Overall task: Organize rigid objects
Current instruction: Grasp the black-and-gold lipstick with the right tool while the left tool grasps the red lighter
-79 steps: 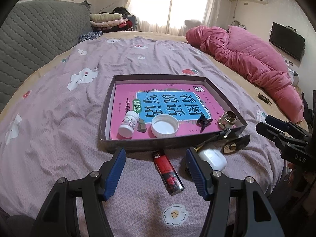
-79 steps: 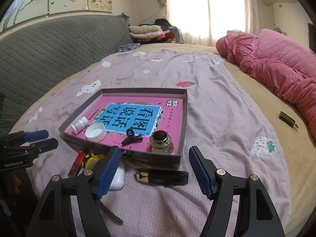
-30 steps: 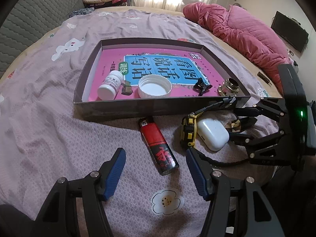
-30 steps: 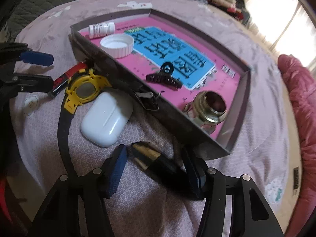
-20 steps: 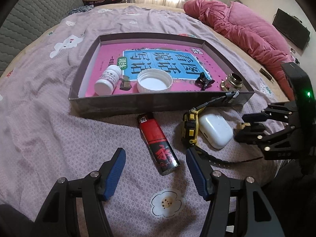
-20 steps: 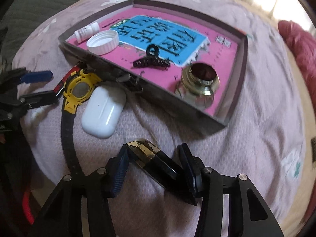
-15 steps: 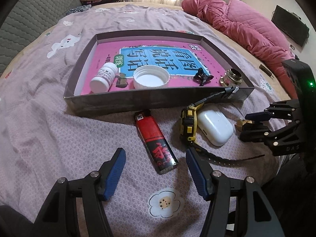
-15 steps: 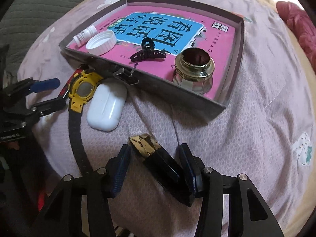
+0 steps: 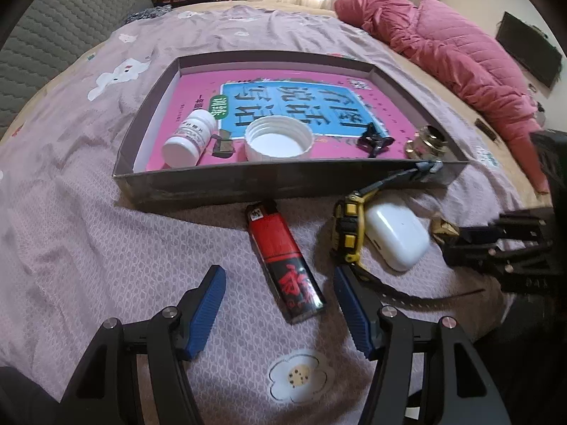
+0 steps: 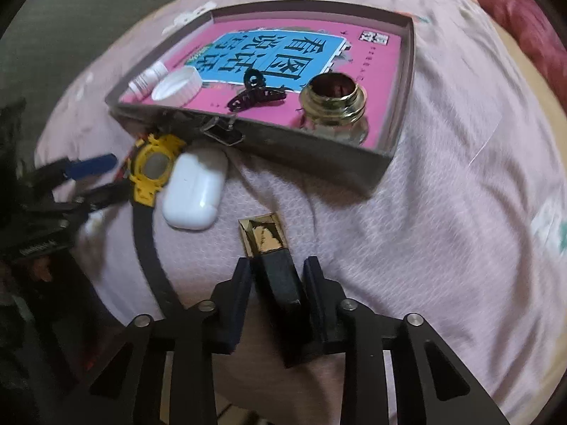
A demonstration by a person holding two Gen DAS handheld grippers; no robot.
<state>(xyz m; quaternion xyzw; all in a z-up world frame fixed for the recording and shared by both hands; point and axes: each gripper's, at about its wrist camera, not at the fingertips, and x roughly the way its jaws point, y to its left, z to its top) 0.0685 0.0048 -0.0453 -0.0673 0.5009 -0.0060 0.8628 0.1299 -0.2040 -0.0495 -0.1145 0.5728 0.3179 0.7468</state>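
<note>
1. Right gripper (image 10: 278, 283): jaws narrow, clamped on black-and-gold case (image 10: 271, 248), gold end pointing to 12 o'clock, held over the bedsheet (image 10: 443, 194).
2. Left gripper (image 9: 278, 304): jaws wide, holding nothing, hovering over the red lighter (image 9: 283, 258).
3. Tray (image 9: 248, 184) at 12 o'clock of the lighter; inside are white bottle (image 9: 189, 138), white cap (image 9: 278, 138), black hair clip (image 9: 374, 140), brass fitting (image 9: 425, 143).
4. Yellow watch (image 9: 349, 232) at 3 o'clock of the lighter, touching white earbud case (image 9: 393, 235).
5. Watch strap end rests on the tray's front wall.
</note>
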